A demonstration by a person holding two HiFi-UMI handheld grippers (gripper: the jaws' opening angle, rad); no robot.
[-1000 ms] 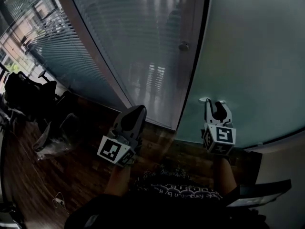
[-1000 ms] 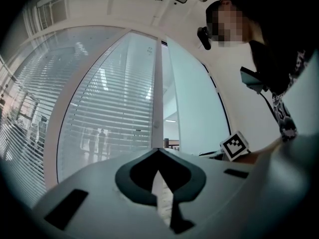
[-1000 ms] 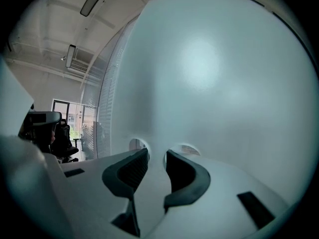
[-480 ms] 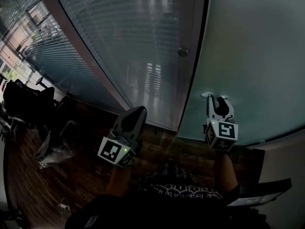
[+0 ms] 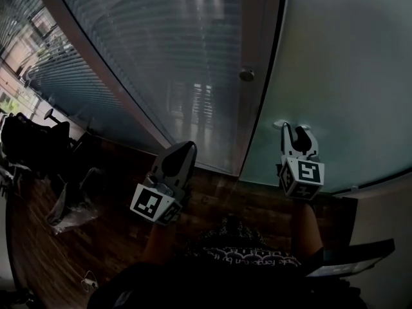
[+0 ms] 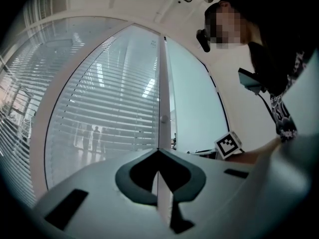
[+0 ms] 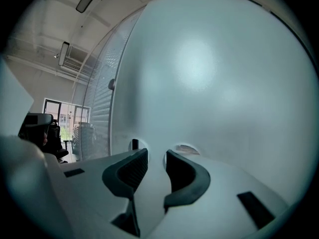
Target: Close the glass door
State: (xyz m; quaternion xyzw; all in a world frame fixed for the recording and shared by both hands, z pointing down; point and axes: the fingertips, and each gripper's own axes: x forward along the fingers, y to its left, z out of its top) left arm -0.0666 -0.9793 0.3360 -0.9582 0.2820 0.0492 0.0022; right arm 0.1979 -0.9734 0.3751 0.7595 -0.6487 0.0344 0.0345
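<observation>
The left gripper (image 5: 183,150) holds its jaws together, empty, before the slatted glass wall (image 5: 161,44). Right of it, the frosted, pale glass door (image 5: 341,69) stands upright, its long axis vertical. The right gripper (image 5: 297,131), jaws apart, points at the door.

No legible text, shirt print (image 5: 248,261) unreadable

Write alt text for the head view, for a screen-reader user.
Seen from above, the right gripper, fingers apart, points at a frosted glass door near its edge; whether it touches the glass is unclear. The left gripper, fingers together, points toward a glass wall with blinds, above a dark wood floor.
</observation>
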